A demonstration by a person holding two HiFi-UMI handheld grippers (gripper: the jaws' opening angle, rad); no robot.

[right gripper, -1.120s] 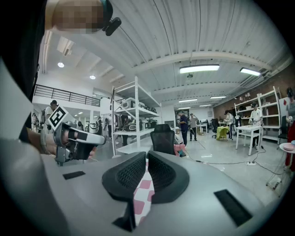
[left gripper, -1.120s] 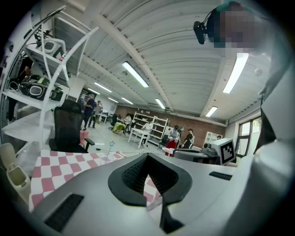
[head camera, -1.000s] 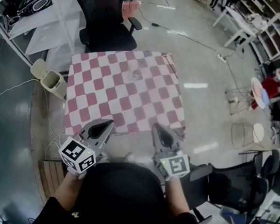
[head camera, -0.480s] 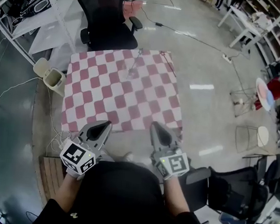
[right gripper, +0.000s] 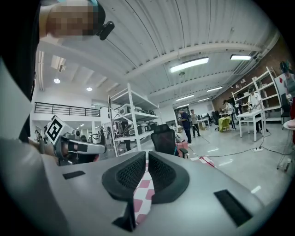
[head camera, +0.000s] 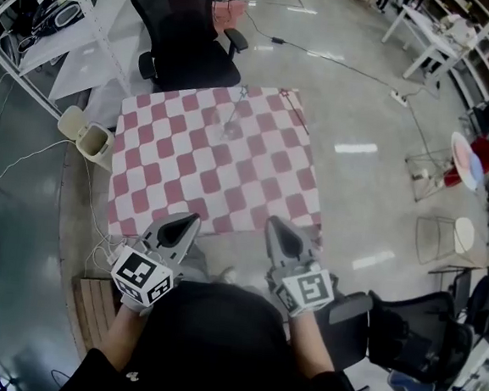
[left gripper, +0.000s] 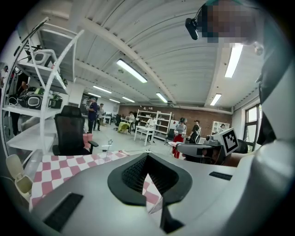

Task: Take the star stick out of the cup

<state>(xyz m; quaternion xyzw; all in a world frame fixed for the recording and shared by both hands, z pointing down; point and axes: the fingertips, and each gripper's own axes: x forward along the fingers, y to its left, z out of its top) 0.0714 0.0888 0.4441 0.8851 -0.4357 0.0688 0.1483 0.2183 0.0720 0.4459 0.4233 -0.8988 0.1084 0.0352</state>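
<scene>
A clear cup [head camera: 232, 131] stands near the far edge of the red-and-white checkered table [head camera: 177, 184]. The thin star stick [head camera: 241, 98] leans out of it toward the far side. In the left gripper view the stick's star [left gripper: 109, 142] shows small and far off above the cloth. My left gripper [head camera: 185, 223] and right gripper [head camera: 276, 227] hover side by side over the table's near edge, far from the cup. Both are shut with nothing in them. The left gripper [left gripper: 147, 156] and the right gripper [right gripper: 146, 156] each show only cloth between the jaw pads.
A black office chair [head camera: 181, 33] stands behind the table's far edge. A white bin [head camera: 89, 138] sits on the floor at the table's left. White shelving [head camera: 27, 5] fills the far left. More chairs [head camera: 414, 346] stand at the right, and a cable [head camera: 341, 67] crosses the floor.
The head view has shifted a little, so both grippers sit slightly lower in the frame. They stay shut at the near edge. The cup and stick have not moved.
</scene>
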